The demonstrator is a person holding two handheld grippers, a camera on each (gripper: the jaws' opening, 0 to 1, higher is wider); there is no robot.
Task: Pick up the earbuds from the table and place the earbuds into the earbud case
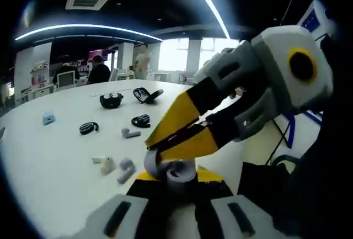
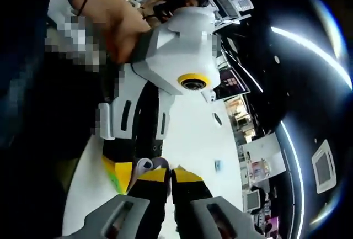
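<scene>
The left claw (image 1: 171,179) rises from six o'clock in the left gripper view, its jaws drawn in around a small lavender earbud case (image 1: 168,167) that it grips with the lid swung up toward nine o'clock. The right claw (image 1: 160,144) comes in from three o'clock, yellow tips nearly together and pressed at the case's mouth — whether an earbud sits between them I cannot tell, since the tips hide it. In the right gripper view the right claw (image 2: 170,174) again looks all but closed, with the left claw (image 2: 129,175) and the pale case (image 2: 148,165) just at ten o'clock of it.

By my reading the step in hand is seating an earbud in the held case. More lie on the white table (image 1: 60,156): a lavender earbud (image 1: 126,170) and a cream earbud (image 1: 105,164) near eight o'clock, a grey earbud (image 1: 130,133) toward ten o'clock, and black open cases (image 1: 111,100) further off.

The next move calls for a gentle release over the socket — then a reach for the lavender earbud, keeping the case level.
</scene>
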